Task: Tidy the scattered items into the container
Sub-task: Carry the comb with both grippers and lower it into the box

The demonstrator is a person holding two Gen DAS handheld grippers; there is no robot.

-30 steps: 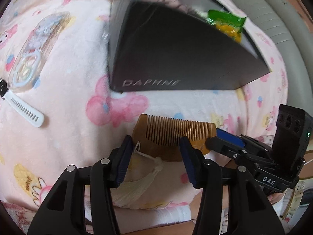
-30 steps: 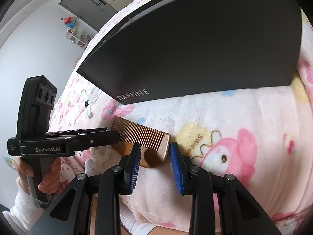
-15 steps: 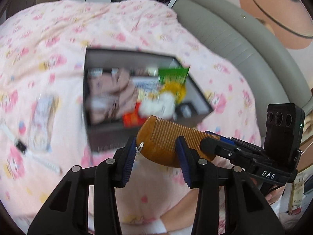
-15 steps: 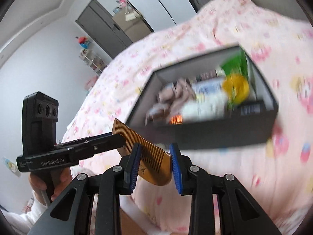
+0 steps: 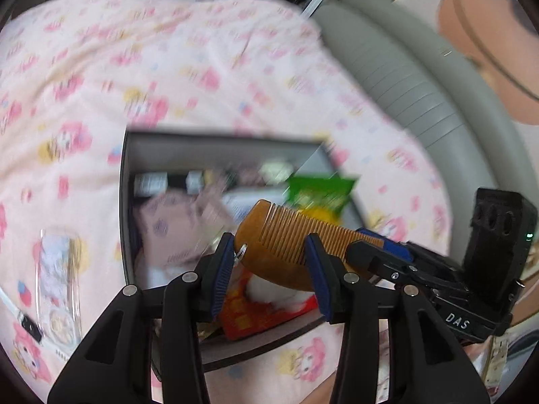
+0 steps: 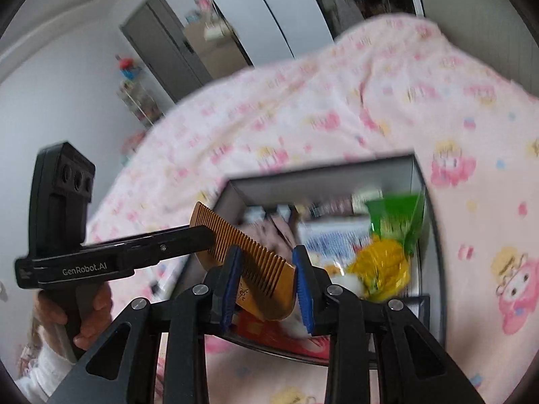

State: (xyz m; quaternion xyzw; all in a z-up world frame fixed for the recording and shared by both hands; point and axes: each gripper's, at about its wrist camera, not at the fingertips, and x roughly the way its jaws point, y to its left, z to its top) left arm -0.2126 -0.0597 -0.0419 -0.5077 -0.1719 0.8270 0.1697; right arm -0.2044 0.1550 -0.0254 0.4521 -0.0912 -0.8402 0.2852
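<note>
A wooden comb (image 5: 286, 245) is held in the air over the near edge of the open dark box (image 5: 124, 202). My left gripper (image 5: 269, 269) is shut on its rounded end, and my right gripper (image 6: 266, 279) is shut on its other end (image 6: 259, 266). The box (image 6: 417, 181) holds several items, among them a green packet (image 5: 320, 192), a yellow bundle (image 6: 384, 262) and a red packet (image 5: 256, 309). The right gripper's body shows at the right of the left wrist view, the left one's at the left of the right wrist view.
The box sits on a pink cartoon-print blanket (image 5: 168, 77). A clear plastic packet (image 5: 57, 279) and a white strap (image 5: 20, 316) lie on the blanket left of the box. A grey sofa edge (image 5: 421, 94) runs along the right.
Both grippers have lifted the comb off the blanket and carried it up and forward over the box. The view now looks down into the box.
</note>
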